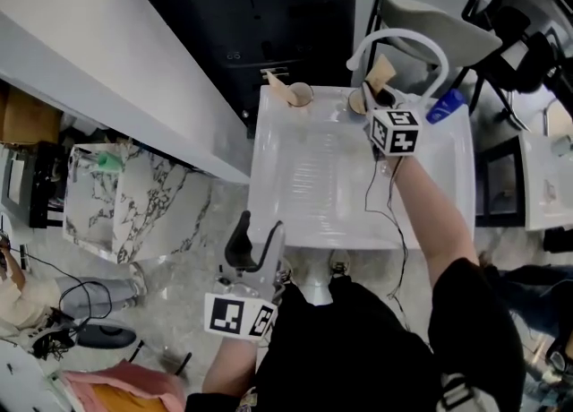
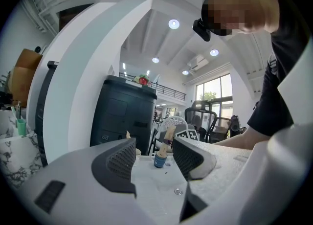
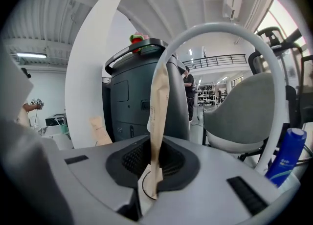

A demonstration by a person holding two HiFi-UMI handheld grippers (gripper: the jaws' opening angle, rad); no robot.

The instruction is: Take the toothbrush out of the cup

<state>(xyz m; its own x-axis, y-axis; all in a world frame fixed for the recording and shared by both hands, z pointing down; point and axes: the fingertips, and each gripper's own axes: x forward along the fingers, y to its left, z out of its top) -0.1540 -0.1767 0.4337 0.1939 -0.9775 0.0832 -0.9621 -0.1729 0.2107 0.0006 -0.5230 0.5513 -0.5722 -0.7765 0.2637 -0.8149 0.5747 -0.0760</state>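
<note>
Two small cups stand at the far edge of the white table (image 1: 295,195). The left cup (image 1: 300,95) holds a paper-wrapped toothbrush (image 1: 277,86). My right gripper (image 1: 374,98) is over the right cup (image 1: 356,104) and is shut on that cup's wrapped toothbrush (image 1: 382,70). In the right gripper view the brown wrapper (image 3: 159,116) runs upright between the pads (image 3: 132,163), and its lower end hangs over the cup's rim. My left gripper (image 1: 255,238) hangs open and empty before the table's near edge. In its view the blue cup (image 2: 160,160) is far ahead.
A blue bottle (image 1: 445,106) stands at the table's far right corner, under a white curved tube (image 1: 403,38). A black cabinet (image 1: 260,16) stands behind the table and a grey chair (image 1: 448,30) to its right. A marble-patterned stand (image 1: 134,204) is at the left.
</note>
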